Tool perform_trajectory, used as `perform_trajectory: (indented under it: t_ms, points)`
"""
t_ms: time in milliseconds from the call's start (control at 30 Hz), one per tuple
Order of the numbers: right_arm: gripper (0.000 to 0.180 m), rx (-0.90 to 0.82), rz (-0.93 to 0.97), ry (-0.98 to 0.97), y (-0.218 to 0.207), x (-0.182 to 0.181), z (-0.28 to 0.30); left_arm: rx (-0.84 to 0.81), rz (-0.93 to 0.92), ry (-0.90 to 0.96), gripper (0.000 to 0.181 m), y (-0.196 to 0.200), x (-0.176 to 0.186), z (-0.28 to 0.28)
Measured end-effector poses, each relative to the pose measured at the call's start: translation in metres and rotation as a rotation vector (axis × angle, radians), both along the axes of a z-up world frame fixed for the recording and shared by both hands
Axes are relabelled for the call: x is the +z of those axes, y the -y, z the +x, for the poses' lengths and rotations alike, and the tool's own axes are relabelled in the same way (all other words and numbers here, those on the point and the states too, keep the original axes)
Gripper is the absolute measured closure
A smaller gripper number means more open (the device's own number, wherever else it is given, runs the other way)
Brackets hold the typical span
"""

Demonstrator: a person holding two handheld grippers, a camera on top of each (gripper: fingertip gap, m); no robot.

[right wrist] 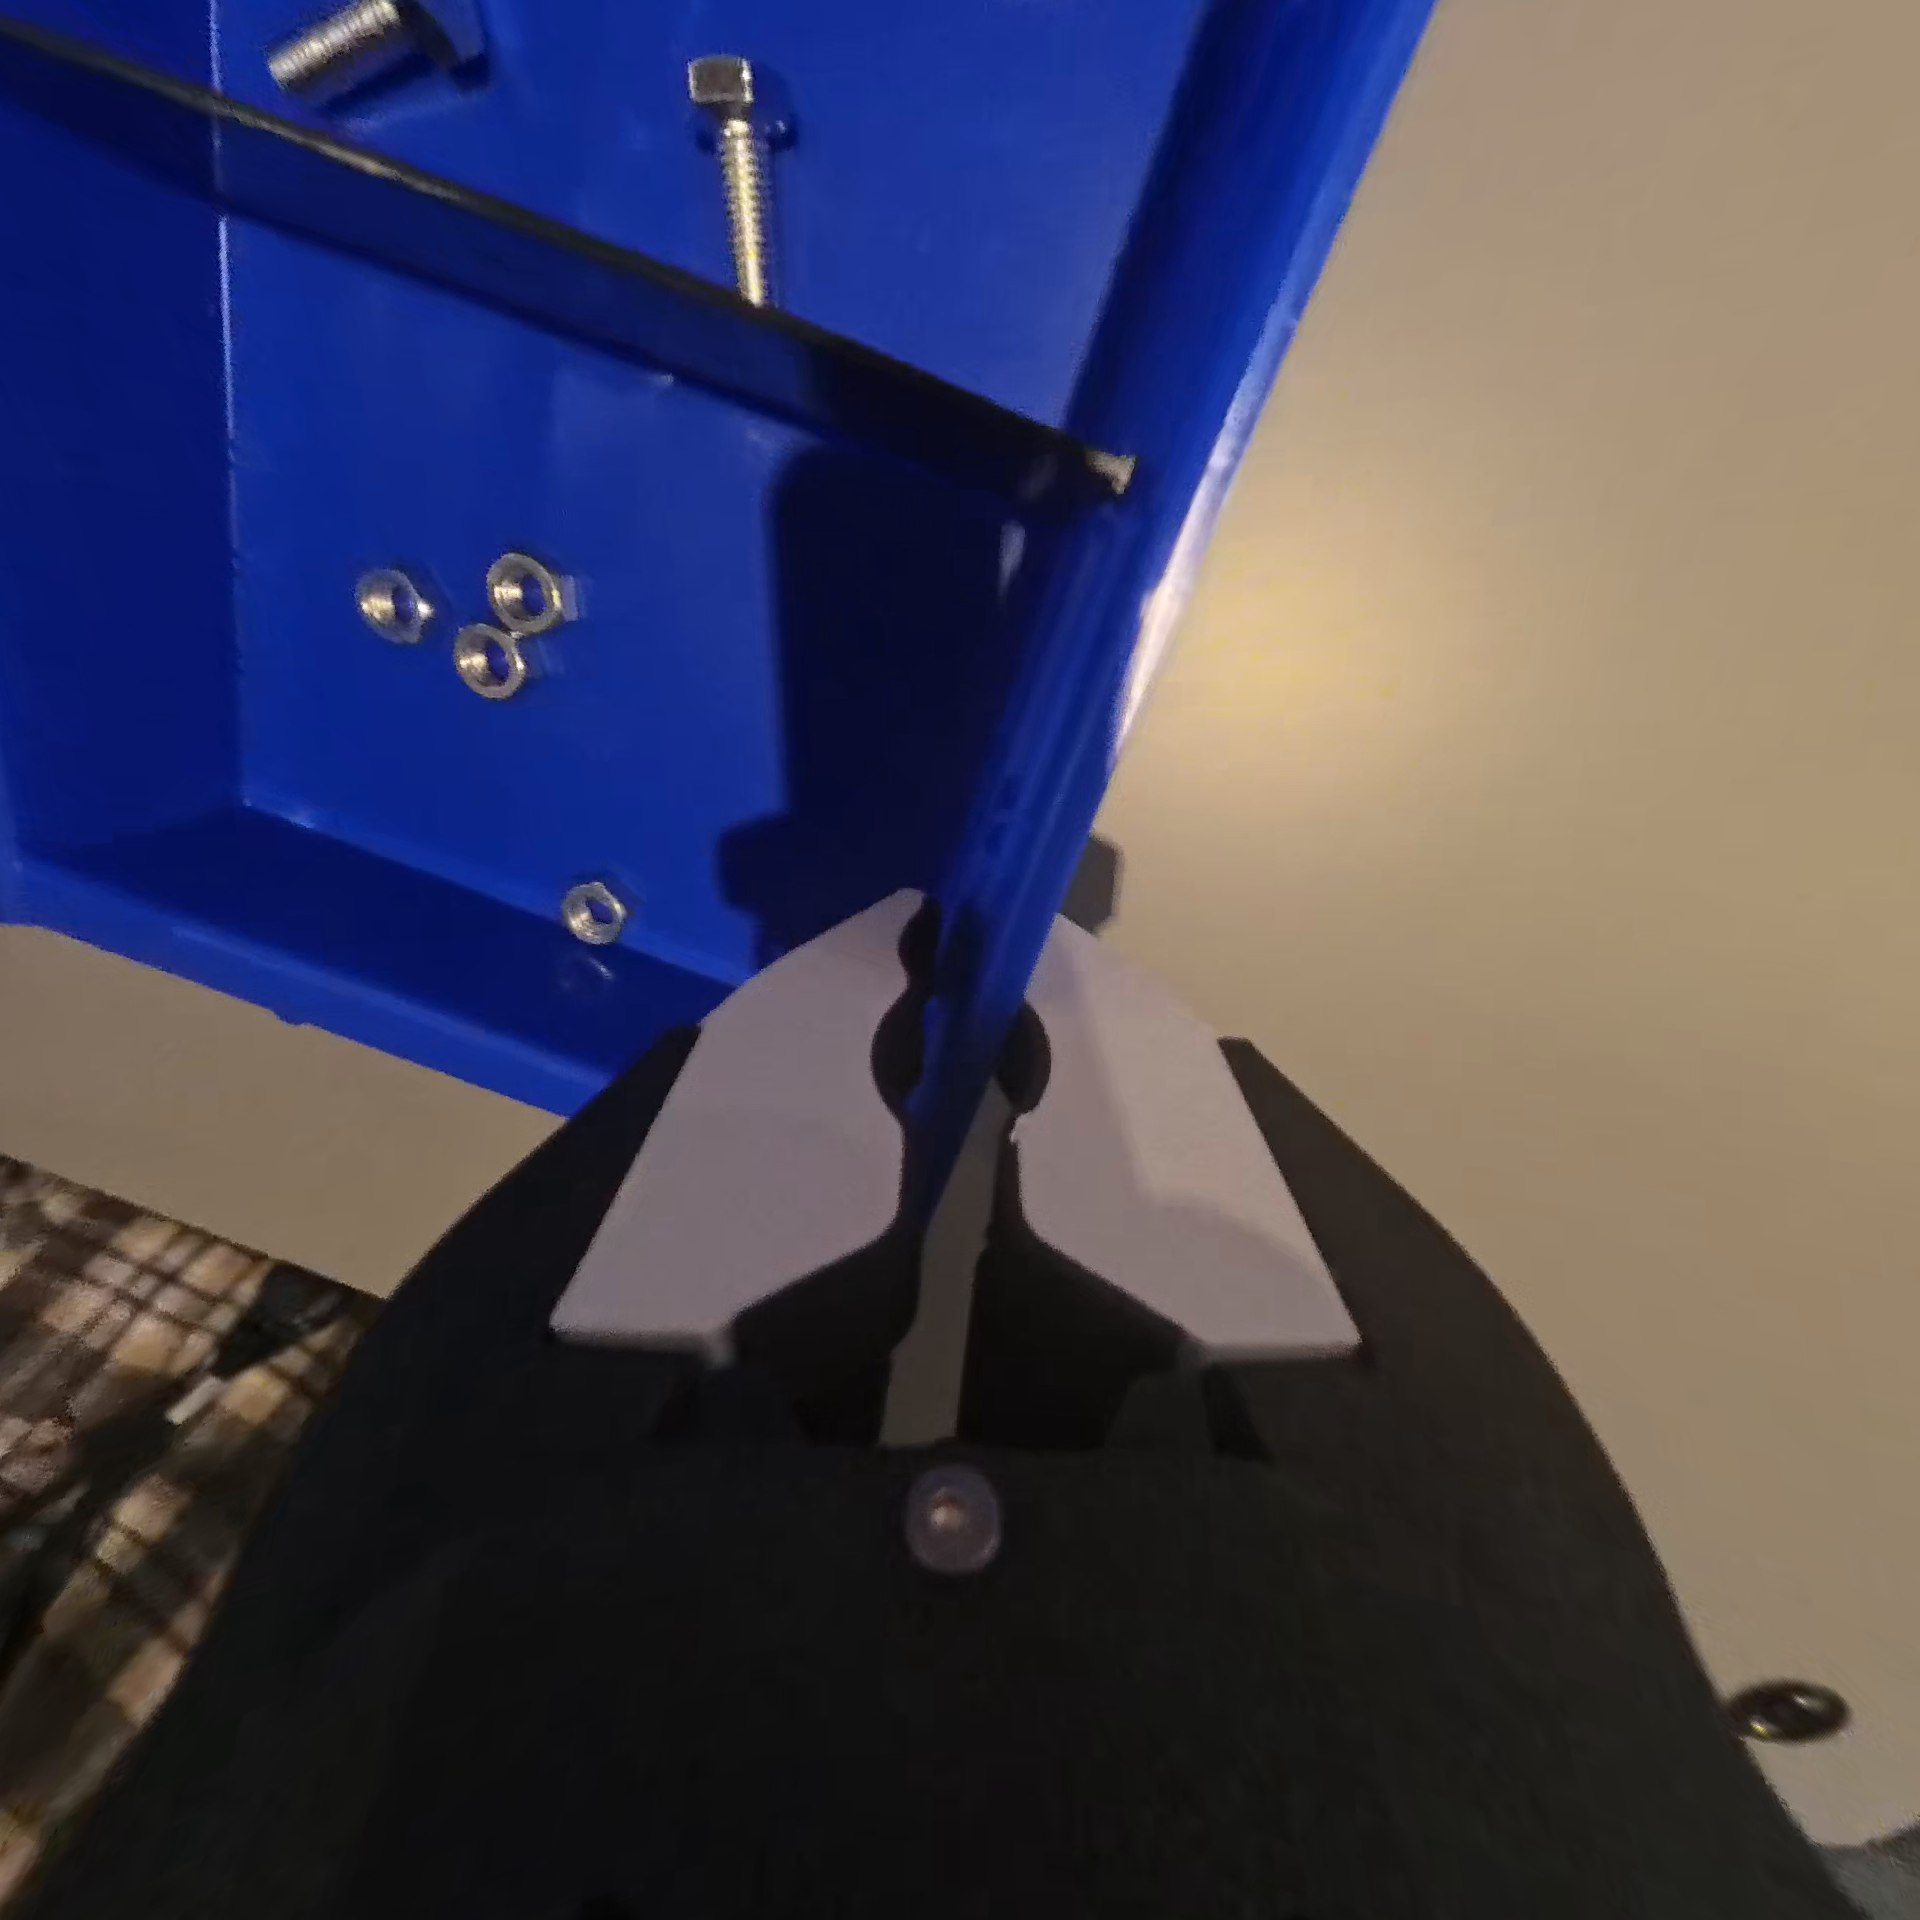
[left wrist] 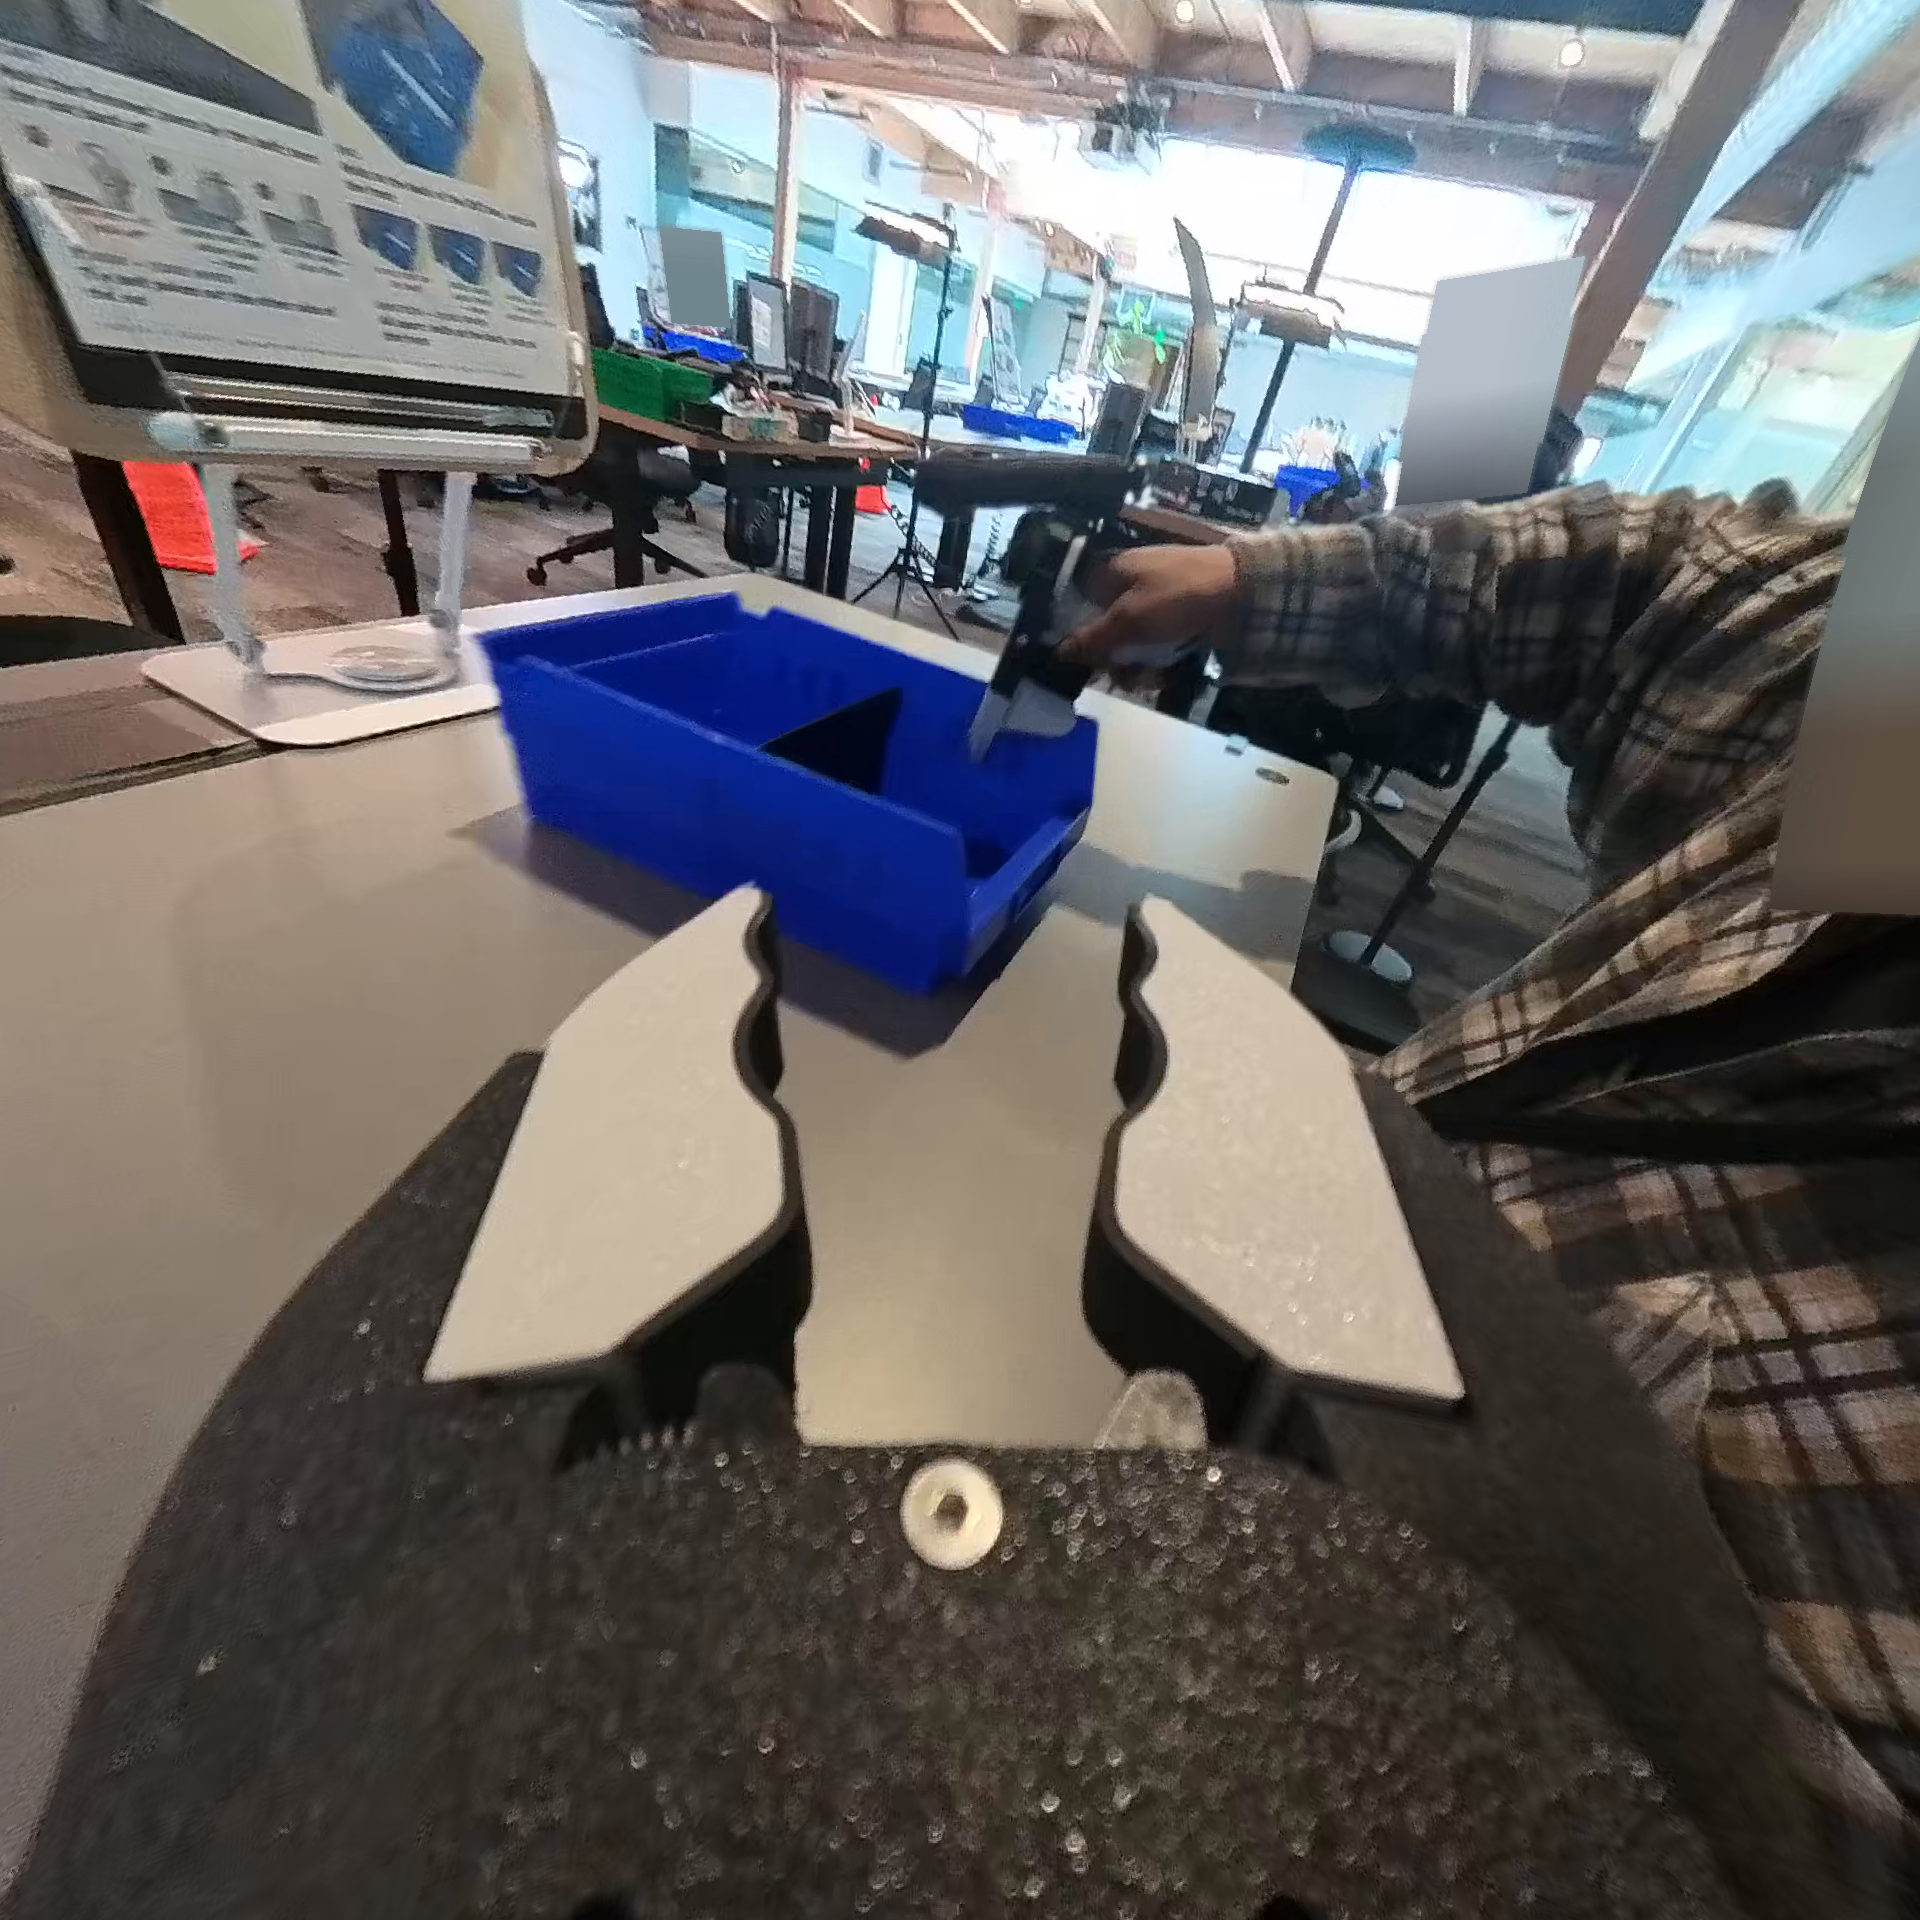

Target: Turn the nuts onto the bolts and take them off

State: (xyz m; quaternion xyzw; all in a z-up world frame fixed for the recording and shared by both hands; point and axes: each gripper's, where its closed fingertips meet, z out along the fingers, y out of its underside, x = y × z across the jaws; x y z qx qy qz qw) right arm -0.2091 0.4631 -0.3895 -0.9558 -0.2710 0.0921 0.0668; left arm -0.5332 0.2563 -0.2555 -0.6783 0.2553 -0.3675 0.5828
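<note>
A blue bin (left wrist: 748,821) stands on the grey table, split by a black divider (right wrist: 582,260). In the right wrist view, several loose nuts (right wrist: 488,623) lie in its near compartment and two bolts (right wrist: 743,177) in the far one. My right gripper (right wrist: 961,951) is shut on the bin's side wall (right wrist: 1049,748), one finger inside and one outside; it also shows in the left wrist view (left wrist: 1013,717) at the bin's far rim. My left gripper (left wrist: 951,920) is open and empty, above the table just in front of the bin.
A document stand with a printed sheet (left wrist: 281,208) sits at the table's back left. A person's plaid sleeve (left wrist: 1558,623) reaches in from the right. The table's edge (left wrist: 1314,831) is right of the bin. A small dark ring (right wrist: 1792,1714) lies on the table. Spacing between my two grippers at the tips: around 40 cm.
</note>
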Motion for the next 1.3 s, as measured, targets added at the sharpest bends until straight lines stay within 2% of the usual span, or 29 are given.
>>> perform_trajectory:
  t_ms: [400,933,1067,1167,1300]
  points:
    - [0.171,0.085,-0.05,0.015,0.036,0.002,-0.144,0.083,0.016,0.064,0.12,0.011,0.011,-0.041]
    - [0.17,0.112,-0.111,-0.011,0.061,0.003,-0.239,0.22,0.009,0.08,0.12,0.01,0.021,-0.081]
    - [0.165,0.084,-0.172,-0.107,0.072,0.005,-0.256,0.278,-0.005,0.046,0.118,0.005,0.023,-0.093]
    - [0.154,0.075,-0.246,-0.234,0.083,0.015,-0.261,0.348,-0.01,-0.001,0.115,0.002,0.028,-0.109]
    - [0.147,0.1,-0.183,-0.449,0.079,0.048,-0.245,0.492,-0.03,-0.126,0.106,-0.006,0.036,-0.146]
